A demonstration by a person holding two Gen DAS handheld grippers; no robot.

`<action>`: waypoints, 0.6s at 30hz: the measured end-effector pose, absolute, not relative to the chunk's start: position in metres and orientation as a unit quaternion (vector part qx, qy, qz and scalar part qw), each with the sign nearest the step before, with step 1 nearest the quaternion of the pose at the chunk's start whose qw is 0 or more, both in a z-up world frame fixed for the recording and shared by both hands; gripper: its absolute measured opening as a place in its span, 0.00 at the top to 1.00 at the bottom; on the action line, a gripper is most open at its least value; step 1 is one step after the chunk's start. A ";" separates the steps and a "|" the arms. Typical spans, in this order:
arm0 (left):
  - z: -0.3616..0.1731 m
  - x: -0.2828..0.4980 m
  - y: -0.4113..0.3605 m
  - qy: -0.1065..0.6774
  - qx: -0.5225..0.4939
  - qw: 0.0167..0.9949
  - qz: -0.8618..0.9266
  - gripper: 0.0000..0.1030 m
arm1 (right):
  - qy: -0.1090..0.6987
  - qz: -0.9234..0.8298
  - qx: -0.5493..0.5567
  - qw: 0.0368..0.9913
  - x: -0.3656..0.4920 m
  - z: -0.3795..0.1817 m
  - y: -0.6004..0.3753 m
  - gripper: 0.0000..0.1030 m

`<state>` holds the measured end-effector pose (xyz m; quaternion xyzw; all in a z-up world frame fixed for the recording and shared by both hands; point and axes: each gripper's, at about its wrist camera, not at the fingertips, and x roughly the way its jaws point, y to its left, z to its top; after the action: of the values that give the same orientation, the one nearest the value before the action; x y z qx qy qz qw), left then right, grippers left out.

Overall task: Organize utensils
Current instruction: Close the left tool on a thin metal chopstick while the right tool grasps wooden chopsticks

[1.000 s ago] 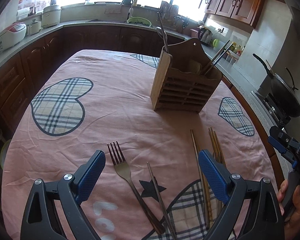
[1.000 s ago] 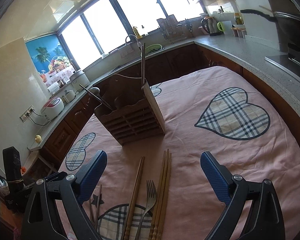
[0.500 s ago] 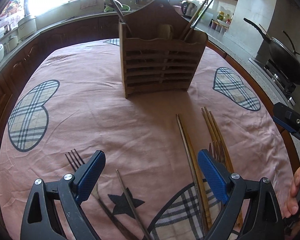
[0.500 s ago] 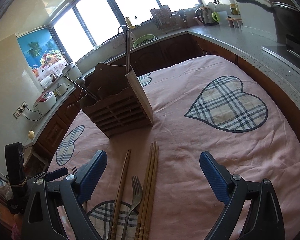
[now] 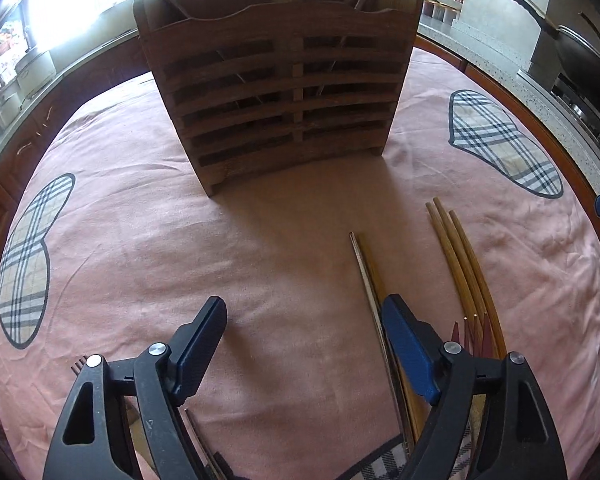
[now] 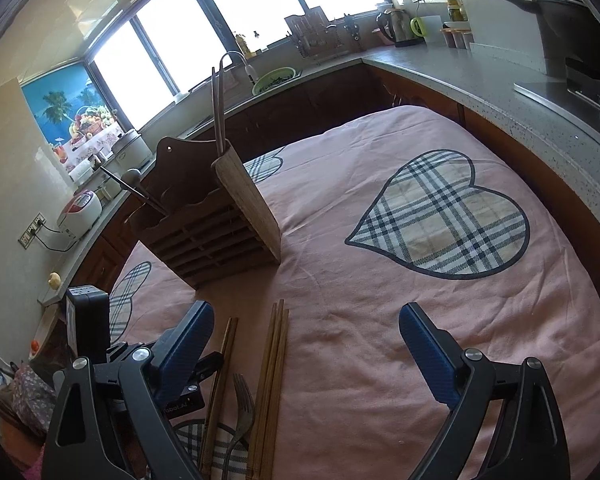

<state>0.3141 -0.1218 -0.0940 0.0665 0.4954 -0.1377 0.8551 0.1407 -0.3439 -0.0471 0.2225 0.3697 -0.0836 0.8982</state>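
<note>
The left gripper hangs low over the table with its fingers closing; nothing lies between them, only bare pink cloth. The right gripper has its fingers spread wide and holds nothing.

The loose utensils lie near the table's near edge, in front of the wooden holder that stands toward the table's middle:
- a metal chopstick and a wooden one, touching the left gripper's right finger on its outer side;
- three bamboo chopsticks, side by side;
- a fork between the two groups.

Handling, as judged: chopsticks are light, stiff and thin; metal ones are slippery and may roll. Soft cloth permits the fingers to press down beside a stick. Grasp across the shaft near mid-length so that it stays balanced.
</note>
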 end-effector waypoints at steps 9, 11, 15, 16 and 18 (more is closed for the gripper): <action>-0.098 0.316 -0.122 0.493 0.100 0.856 -0.116 0.24 | 0.391 -0.070 0.213 0.893 0.159 -0.061 -0.338 0.09; -0.099 0.314 -0.111 0.498 0.083 0.853 -0.131 0.24 | 0.396 -0.067 0.209 0.891 0.163 -0.064 -0.335 0.11; -0.096 0.312 -0.100 0.503 0.078 0.851 -0.130 0.28 | 0.417 -0.067 0.194 0.885 0.172 -0.074 -0.330 0.26; -0.095 0.312 -0.097 0.504 0.074 0.850 -0.131 0.31 | 0.426 -0.066 0.188 0.883 0.174 -0.078 -0.328 0.31; -0.094 0.313 -0.093 0.504 0.075 0.850 -0.130 0.32 | 0.444 -0.070 0.169 0.877 0.180 -0.086 -0.322 0.53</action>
<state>0.3125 -0.0931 -0.0938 0.0754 0.5044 -0.1295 0.8503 0.1800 -0.3221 -0.0859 0.1693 0.4443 -0.0702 0.8770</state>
